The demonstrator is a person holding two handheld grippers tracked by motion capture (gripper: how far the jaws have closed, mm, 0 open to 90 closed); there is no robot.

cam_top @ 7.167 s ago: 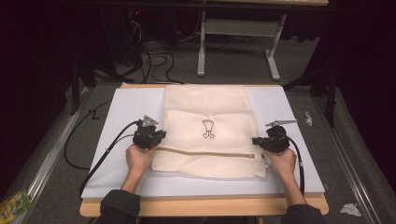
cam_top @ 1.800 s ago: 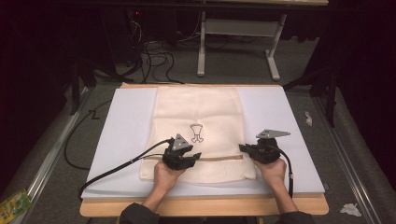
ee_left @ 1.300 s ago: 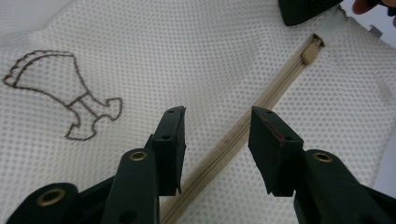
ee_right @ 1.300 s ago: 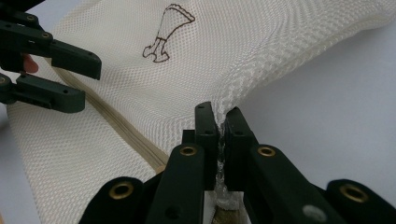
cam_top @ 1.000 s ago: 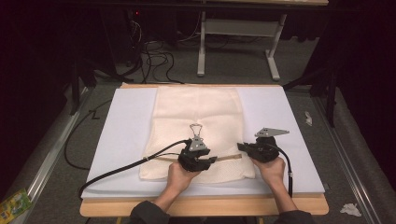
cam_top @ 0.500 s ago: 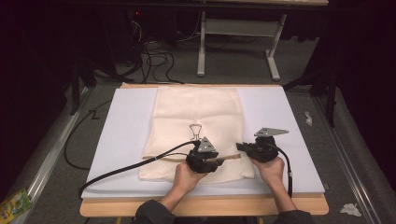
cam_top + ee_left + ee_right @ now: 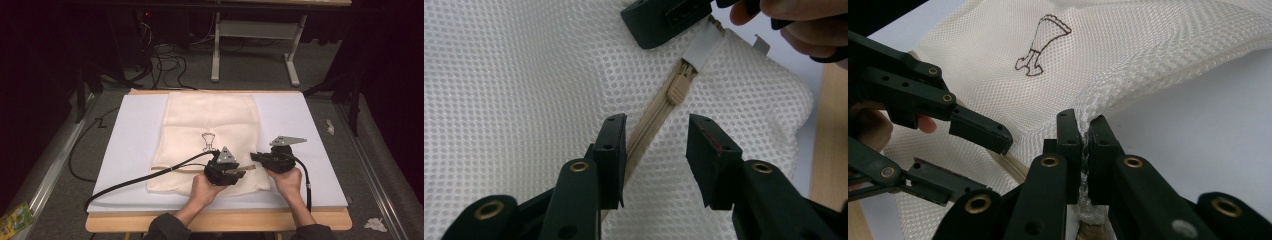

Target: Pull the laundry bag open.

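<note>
While the right gripper (image 7: 1082, 131) pinched the cream mesh zippered bag (image 7: 210, 120), the left gripper (image 7: 655, 136) hung open over its beige zip pull (image 7: 677, 89); no writing was legible.

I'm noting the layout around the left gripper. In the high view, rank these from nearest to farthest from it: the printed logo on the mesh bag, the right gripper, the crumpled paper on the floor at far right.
1. The right gripper, just to the right of the left gripper, at the mesh bag's edge.
2. The logo, up and left, mid-bag.
3. The crumpled paper, on the floor past the table's right corner.
</note>
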